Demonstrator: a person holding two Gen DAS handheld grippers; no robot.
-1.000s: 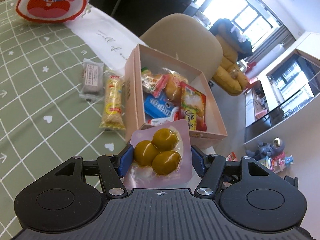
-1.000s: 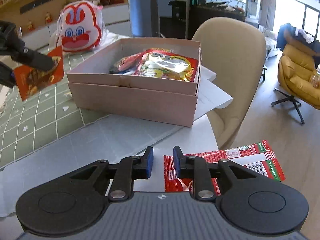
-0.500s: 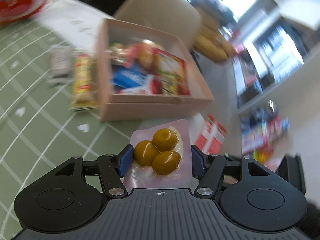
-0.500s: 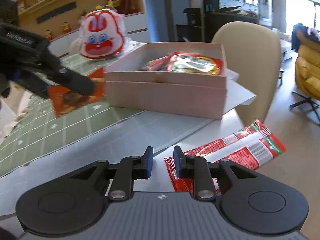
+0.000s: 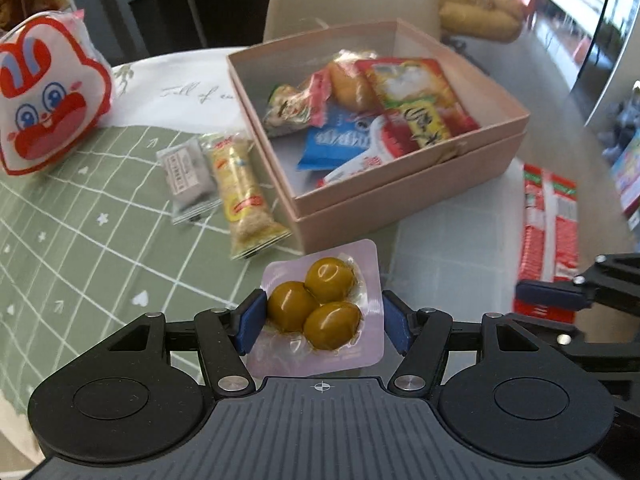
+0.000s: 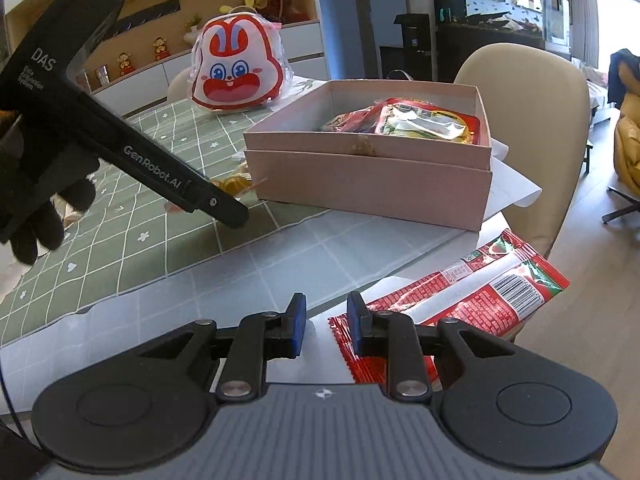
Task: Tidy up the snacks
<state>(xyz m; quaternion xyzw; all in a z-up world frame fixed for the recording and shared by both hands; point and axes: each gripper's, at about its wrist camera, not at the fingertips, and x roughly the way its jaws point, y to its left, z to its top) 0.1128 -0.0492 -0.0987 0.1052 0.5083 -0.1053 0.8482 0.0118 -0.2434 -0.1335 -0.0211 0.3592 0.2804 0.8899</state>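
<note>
The left gripper clamps a pale pink pouch of three olive-green balls, the open pink cardboard box at its 12 o'clock, while the right gripper stands slightly parted, gripping nothing, with the red foil snack packet at its 2 o'clock.

Table carries green cloth, pink box, 2 snack bars.

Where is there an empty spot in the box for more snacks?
In the pink box, the near-left corner floor is bare, bordered by its left wall and the blue packet. The far-right side is crowded with the yellow-red packet and others.
</note>
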